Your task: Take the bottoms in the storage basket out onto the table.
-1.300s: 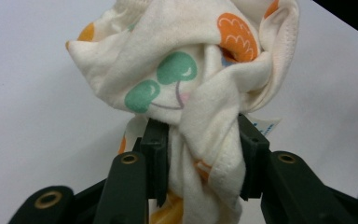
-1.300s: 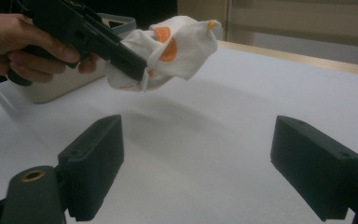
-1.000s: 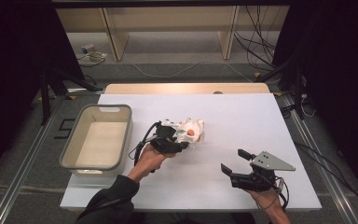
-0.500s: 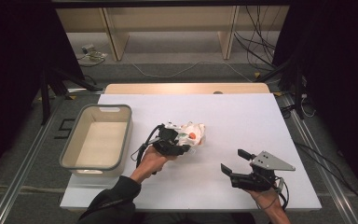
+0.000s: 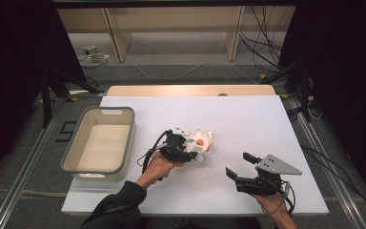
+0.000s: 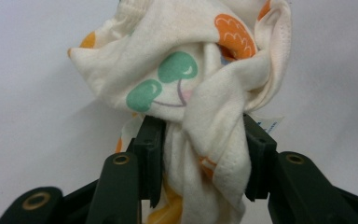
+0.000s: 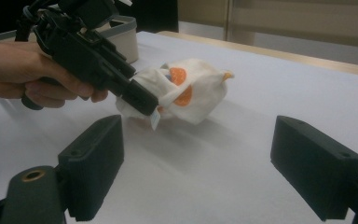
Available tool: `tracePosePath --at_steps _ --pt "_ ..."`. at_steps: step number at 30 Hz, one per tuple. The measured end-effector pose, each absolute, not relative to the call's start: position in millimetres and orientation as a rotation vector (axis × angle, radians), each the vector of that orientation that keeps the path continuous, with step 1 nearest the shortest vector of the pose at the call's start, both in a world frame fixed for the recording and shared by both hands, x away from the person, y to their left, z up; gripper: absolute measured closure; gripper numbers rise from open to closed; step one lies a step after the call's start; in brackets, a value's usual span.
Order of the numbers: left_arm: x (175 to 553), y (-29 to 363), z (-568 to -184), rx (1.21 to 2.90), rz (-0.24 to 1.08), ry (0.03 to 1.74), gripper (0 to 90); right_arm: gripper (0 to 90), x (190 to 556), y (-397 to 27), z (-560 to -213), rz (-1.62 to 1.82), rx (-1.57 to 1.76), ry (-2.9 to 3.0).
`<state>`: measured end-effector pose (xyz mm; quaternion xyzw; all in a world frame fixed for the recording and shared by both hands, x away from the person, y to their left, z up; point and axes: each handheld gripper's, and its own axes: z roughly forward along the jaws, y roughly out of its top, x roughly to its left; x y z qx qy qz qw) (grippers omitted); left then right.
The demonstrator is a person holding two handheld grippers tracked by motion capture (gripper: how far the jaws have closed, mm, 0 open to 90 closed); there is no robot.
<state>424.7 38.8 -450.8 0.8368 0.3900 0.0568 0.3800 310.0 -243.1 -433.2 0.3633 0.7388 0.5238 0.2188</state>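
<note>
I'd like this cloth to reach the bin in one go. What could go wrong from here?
The left gripper has just been opening its jaws around a fold of the crumpled cloth, so the cloth may slip out when lifted. The bin sits apart to the side, so hanging cloth could snag its rim. The right gripper stands open, too far off to help.

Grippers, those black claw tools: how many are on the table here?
2. The left gripper is mid-table, its jaws around a bunched printed cloth. The right gripper is nearer the front right, jaws wide apart with nothing between them.
</note>
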Motion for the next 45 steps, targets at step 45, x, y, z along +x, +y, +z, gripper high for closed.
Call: tracePosePath --at_steps 45 --pt "418 67 -423 2.013 0.084 0.903 22.0 18.0 309 -243 -433 1.466 1.008 2.040"
